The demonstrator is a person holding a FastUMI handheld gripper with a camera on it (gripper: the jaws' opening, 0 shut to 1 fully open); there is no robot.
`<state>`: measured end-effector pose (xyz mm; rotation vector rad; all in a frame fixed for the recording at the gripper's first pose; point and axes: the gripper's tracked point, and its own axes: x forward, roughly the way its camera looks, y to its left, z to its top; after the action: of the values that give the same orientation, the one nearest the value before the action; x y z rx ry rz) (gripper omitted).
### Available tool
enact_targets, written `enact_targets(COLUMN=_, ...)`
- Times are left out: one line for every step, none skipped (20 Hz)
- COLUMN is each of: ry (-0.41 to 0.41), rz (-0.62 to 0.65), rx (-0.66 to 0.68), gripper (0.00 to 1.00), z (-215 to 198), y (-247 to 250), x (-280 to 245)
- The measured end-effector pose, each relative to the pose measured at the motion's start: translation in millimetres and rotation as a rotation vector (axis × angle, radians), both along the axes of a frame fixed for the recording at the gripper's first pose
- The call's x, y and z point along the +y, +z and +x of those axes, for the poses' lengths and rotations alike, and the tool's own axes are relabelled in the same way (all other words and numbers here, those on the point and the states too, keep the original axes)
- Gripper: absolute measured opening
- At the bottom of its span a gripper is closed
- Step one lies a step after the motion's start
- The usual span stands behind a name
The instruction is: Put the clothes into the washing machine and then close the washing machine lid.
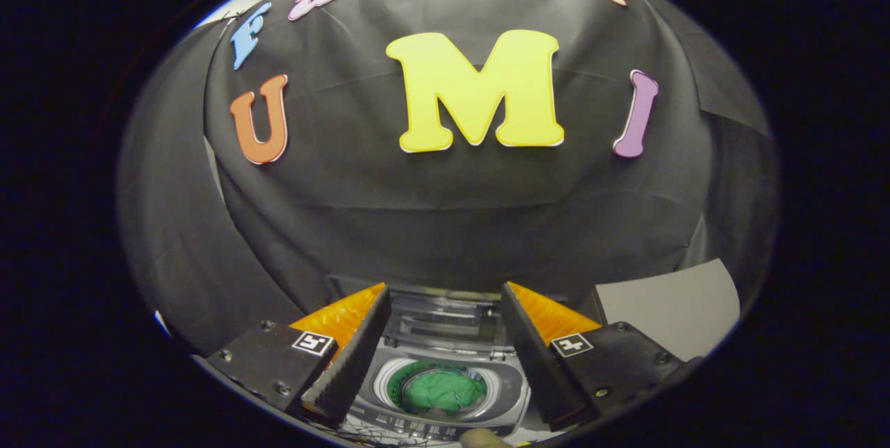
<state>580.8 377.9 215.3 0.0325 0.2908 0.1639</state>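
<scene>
black cloth wall behind, gripper (445, 357) fingers wide apart above washing machine (445, 382), green clothes (443, 390) in drum, lid (445, 319) up

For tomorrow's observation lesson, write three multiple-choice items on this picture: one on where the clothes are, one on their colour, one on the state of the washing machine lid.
1. Where is the bundle of cloth?
A. Inside the drum of the small grey top-loading washing machine
B. Clamped in the gripper
C. On the grey board beside the machine

2. What colour is the cloth?
A. Red
B. Green
C. White

3. How does the machine's clear hinged lid stand?
A. Shut over the drum
B. Raised at the back
C. Taken off and lying on the board

Answers:
1 A: the cloth lies within the round drum opening, below and between the open, empty gripper fingers.
2 B: it is plainly green.
3 B: the lid stands up behind the uncovered drum.
</scene>
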Motion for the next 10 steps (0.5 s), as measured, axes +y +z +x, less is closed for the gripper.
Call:
enact_targets(ry=-0.007, rz=0.001, rx=0.01, gripper=0.99, z=9, y=-2, x=6)
enact_targets(ry=-0.015, rz=-0.003, rx=0.027, gripper=0.99, z=19, y=-5, x=8)
enact_targets(ry=-0.014, rz=-0.003, rx=0.041, gripper=0.99, z=28, y=-8, x=10)
enact_targets(ry=-0.015, rz=-0.002, rx=0.056, gripper=0.99, z=40, y=-10, x=12)
enact_targets(ry=-0.02, rz=0.0, rx=0.07, gripper=0.99, z=51, y=-16, x=14)
enact_targets(ry=-0.024, rz=0.003, rx=0.088, gripper=0.99, z=61, y=-20, x=16)
enact_targets(ry=-0.028, rz=0.007, rx=0.105, gripper=0.99, z=70, y=-26, x=19)
enact_targets(ry=-0.036, rz=0.011, rx=0.123, gripper=0.99, z=80, y=-32, x=18)
enact_targets(ry=-0.047, rz=0.011, rx=0.141, gripper=0.99, z=90, y=-38, x=19)
enact_targets(ry=-0.061, rz=0.003, rx=0.165, gripper=0.99, z=99, y=-46, x=18)
